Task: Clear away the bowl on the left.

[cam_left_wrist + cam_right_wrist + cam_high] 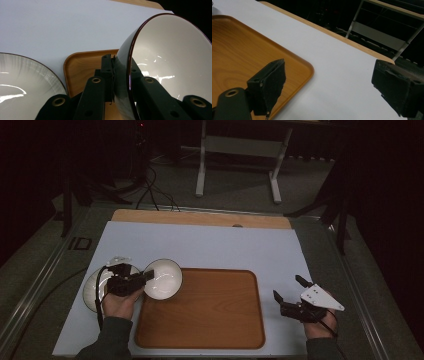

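L gripper (pixel 146 276) sits at the near-left of the table (pixel 210 245), held in the person's L hand (pixel 119 304). Its jaws are pinched on the rim of a white bowl (pixel 163 279): in the left gripper view one jaw presses the dark outer wall, the other sits inside against the white wall, rim between them. Bowl (pixel 172 62) is tilted, mouth turned partly sideways, dark red-brown line round the rim. In the high view it lies over the far-left corner of the tray (pixel 200 310), right of the gripper body; can't tell if its base touches the tray or is lifted off it.

Just left of the bowl, under the L gripper and hand, a plate (pixel 90 290) lies flat on the table, white w/ faint grey streaks and a dark rim. Plate (pixel 22 87) is beside the tray's left edge, not on it.

Tray is wood, rounded corners, near-centre of the table, its flat bare apart from the bowl at the corner.

R gripper (pixel 289 287) is at the near-right, in the R hand (pixel 320 320), off the tray to its right, above bare table. Jaws spread wide apart, nothing between them; in the right gripper view one jaw is over the tray's (pixel 249 57) far-right corner, the other over the table edge.
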Demonstrator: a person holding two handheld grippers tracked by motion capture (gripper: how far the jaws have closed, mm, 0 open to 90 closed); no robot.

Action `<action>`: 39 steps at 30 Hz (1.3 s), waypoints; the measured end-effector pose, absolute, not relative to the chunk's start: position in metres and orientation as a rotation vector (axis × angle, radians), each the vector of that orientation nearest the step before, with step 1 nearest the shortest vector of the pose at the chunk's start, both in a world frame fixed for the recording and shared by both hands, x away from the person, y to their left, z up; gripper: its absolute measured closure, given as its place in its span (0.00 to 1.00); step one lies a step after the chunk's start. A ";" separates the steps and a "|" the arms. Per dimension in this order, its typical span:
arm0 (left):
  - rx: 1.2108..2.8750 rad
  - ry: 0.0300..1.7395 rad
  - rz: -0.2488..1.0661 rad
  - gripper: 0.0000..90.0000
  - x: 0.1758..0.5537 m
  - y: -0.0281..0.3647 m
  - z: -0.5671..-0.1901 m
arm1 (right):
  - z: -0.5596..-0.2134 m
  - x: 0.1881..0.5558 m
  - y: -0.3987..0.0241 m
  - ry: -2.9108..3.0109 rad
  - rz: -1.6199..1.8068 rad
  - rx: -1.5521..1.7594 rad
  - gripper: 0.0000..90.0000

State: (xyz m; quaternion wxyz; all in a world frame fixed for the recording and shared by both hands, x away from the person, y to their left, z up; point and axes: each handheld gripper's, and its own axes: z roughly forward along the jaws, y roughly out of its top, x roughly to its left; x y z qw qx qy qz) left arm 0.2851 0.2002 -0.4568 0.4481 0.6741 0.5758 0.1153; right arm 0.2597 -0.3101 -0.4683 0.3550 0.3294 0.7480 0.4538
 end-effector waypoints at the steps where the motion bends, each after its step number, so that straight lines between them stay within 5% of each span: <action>1: 1.675 1.423 0.284 0.91 0.285 0.198 -0.457 | -0.468 0.260 -0.310 1.932 1.172 0.852 0.13; 39: 1.774 1.371 0.247 0.91 0.288 0.162 -0.469 | -0.468 0.260 -0.310 1.931 1.173 0.851 0.13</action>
